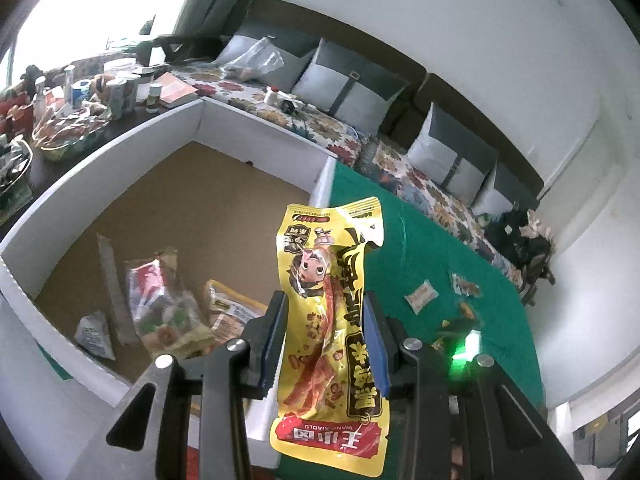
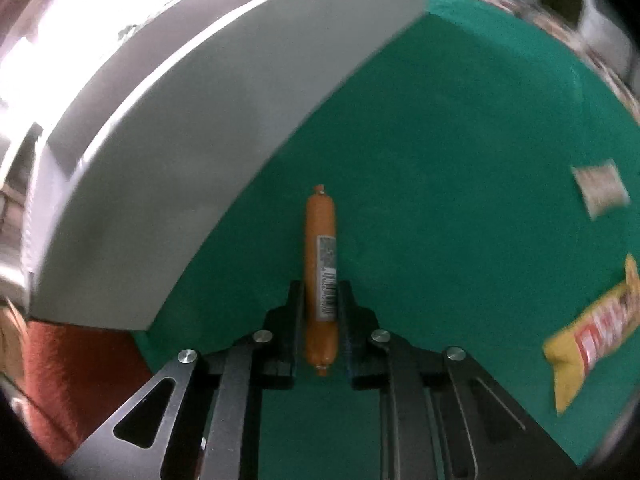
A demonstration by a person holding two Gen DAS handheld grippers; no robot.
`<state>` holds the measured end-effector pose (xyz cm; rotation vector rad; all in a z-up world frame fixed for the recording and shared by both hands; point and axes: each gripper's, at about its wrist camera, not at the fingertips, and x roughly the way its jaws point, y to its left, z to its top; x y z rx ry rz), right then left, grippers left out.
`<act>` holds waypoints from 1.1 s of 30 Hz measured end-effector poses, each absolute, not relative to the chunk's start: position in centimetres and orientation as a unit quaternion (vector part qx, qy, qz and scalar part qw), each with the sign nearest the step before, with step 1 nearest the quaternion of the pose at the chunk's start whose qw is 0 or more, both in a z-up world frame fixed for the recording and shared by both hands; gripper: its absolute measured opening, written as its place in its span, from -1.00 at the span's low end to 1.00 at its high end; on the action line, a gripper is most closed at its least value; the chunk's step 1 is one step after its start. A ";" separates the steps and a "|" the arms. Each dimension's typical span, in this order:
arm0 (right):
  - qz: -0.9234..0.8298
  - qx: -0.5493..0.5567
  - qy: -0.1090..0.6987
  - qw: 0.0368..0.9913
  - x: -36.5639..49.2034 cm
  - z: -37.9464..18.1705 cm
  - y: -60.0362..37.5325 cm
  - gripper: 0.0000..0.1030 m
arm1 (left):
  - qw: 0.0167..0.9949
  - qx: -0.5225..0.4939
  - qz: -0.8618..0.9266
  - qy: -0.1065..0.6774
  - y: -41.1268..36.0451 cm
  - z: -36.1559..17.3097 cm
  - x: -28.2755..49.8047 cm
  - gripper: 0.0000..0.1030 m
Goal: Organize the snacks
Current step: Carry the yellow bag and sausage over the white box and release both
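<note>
Yellow snack pouch [image 1: 332,332] is clamped in the left gripper [image 1: 325,338], raised over the white box's [image 1: 260,136] near corner. Right gripper [image 2: 320,300] is closed on the orange sausage stick [image 2: 320,276] above the green tabletop [image 2: 460,140], beside the box wall.
</note>
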<state>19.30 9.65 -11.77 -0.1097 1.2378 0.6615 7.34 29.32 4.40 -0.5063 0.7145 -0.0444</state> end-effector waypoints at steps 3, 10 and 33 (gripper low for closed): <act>0.306 0.055 0.579 0.754 20.4 -10.9 5.7 -0.68 | 0.906 -0.246 -0.012 0.344 30.8 4.4 6.9 -0.30; 0.362 0.190 0.527 0.745 21.6 -3.7 4.1 -0.68 | 0.909 -0.237 0.023 0.342 34.9 4.5 6.4 -0.30; 0.437 0.134 0.493 0.740 19.1 -0.4 19.3 0.29 | 0.897 -0.134 0.173 0.385 41.5 0.6 6.9 0.55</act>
